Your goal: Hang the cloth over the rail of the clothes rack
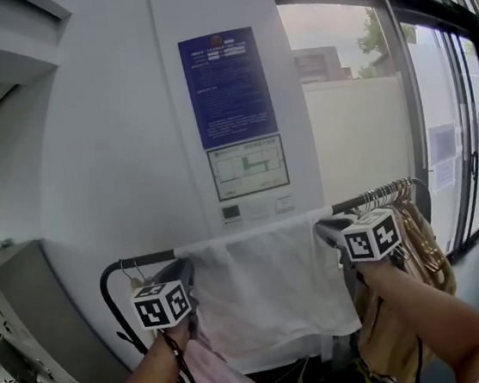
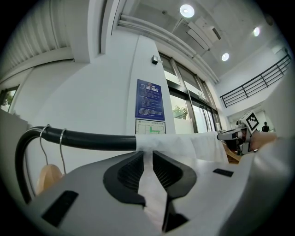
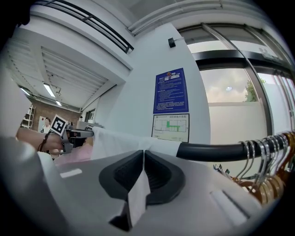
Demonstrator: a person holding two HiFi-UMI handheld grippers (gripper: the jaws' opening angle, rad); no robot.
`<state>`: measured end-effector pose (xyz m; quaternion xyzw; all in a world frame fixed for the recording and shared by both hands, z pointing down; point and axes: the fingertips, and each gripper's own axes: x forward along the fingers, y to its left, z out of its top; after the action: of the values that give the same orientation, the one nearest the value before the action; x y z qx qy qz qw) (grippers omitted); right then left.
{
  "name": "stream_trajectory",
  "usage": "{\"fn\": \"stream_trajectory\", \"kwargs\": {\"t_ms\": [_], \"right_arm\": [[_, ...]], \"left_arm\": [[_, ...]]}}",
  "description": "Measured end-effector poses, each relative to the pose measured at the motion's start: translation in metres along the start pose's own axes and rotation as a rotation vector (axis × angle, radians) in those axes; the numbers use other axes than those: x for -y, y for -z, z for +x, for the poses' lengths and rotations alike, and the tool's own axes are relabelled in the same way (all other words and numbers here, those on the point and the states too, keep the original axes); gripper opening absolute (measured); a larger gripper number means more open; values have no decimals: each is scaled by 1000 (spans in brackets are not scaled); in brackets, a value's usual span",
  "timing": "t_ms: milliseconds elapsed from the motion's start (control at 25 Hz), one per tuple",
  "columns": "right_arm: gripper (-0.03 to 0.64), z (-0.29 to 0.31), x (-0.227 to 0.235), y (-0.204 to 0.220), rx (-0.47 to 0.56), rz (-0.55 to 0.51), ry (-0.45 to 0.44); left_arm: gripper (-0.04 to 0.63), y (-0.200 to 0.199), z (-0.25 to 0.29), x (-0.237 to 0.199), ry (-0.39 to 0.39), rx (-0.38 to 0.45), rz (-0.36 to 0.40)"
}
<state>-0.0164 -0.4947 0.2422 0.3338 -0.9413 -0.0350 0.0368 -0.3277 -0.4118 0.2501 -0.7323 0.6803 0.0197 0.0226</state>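
A white cloth point(image 1: 268, 287) hangs draped over the black rail point(image 1: 144, 260) of the clothes rack, spread between my two grippers. My left gripper point(image 1: 185, 275) is at the cloth's left top edge. In the left gripper view the cloth point(image 2: 184, 143) lies over the rail point(image 2: 92, 138), and a strip of it runs through the left gripper point(image 2: 147, 154), whose jaws stand a little apart. My right gripper point(image 1: 324, 230) is at the cloth's right top edge. In the right gripper view the right gripper point(image 3: 144, 154) is shut on a fold of the cloth point(image 3: 120, 140) beside the rail point(image 3: 212, 150).
Several hangers point(image 1: 396, 193) with tan garments point(image 1: 419, 242) crowd the rail's right end. A pink garment point(image 1: 219, 379) hangs low at the left, near a hanger point(image 1: 133, 273). Behind stands a white wall with a blue poster point(image 1: 226, 84). Glass doors point(image 1: 466, 132) stand at the right and a grey cabinet point(image 1: 18, 291) at the left.
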Motion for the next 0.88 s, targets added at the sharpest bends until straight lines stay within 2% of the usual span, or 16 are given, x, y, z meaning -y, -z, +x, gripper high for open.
{"fn": "stream_trajectory", "kwargs": {"t_ms": [280, 480, 640, 880], "right_arm": [[15, -2, -2, 0, -2, 12, -10], [12, -2, 0, 1, -9, 15, 6], [9, -4, -1, 2, -12, 13, 8], [6, -8, 3, 0, -7, 3, 24]], "left_arm": [[72, 6, -8, -20, -70, -5, -5], [74, 7, 2, -17, -28, -20, -9], [12, 5, 3, -15, -19, -18, 4], [8, 0, -5, -16, -3, -5, -1]]}}
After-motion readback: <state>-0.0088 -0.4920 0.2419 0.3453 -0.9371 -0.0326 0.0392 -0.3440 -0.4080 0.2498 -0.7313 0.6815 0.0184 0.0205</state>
